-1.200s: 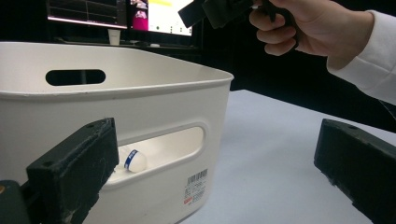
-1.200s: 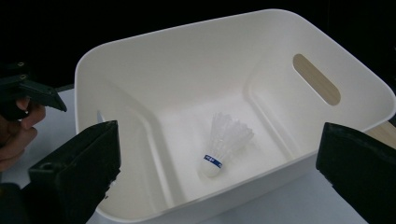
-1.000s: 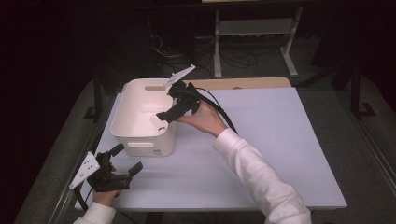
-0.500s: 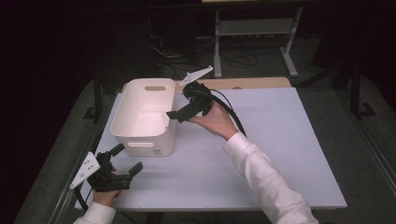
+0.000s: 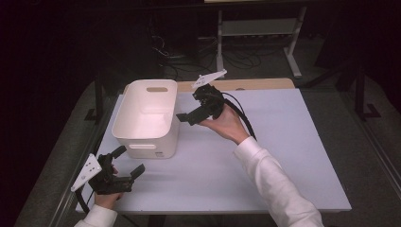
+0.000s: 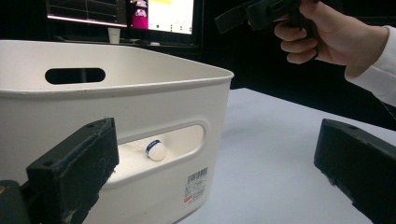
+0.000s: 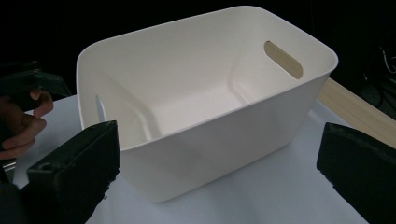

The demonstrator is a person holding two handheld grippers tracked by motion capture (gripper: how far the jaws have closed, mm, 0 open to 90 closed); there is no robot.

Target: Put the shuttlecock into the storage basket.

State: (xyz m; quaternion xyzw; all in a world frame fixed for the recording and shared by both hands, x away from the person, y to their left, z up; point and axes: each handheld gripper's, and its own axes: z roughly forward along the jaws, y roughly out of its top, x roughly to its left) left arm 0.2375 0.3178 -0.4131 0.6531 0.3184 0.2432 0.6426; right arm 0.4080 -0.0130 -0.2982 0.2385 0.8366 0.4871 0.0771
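As I read the frames from largest to smallest: table (image 5: 283,156), white top, a wooden strip along its far edge; bin (image 5: 146,118), white plastic, rectangular with rounded corners, upright on the table's left half, an oval handle slot in each end wall and a barcode label low on the near end, seen in the left gripper view; right hand (image 5: 227,124), white sleeve, raised above the table just right of the bin; right gripper (image 5: 187,117), carried in that hand, jaws spread wide with nothing between them, aimed at the bin's right wall and apart from it, a grey plate on top and a cable looping back toward the sleeve; left gripper (image 5: 127,163), at the table's near left corner, just in front of the bin, jaws likewise spread and empty, facing the bin's near end; left hand (image 5: 106,198), wrapped round its grip at the table edge; ball (image 6: 155,150), small, white with a blue band, lying on the bin's floor, seen through the near handle slot in the left gripper view; monitors, lit, behind the bin in that same view.
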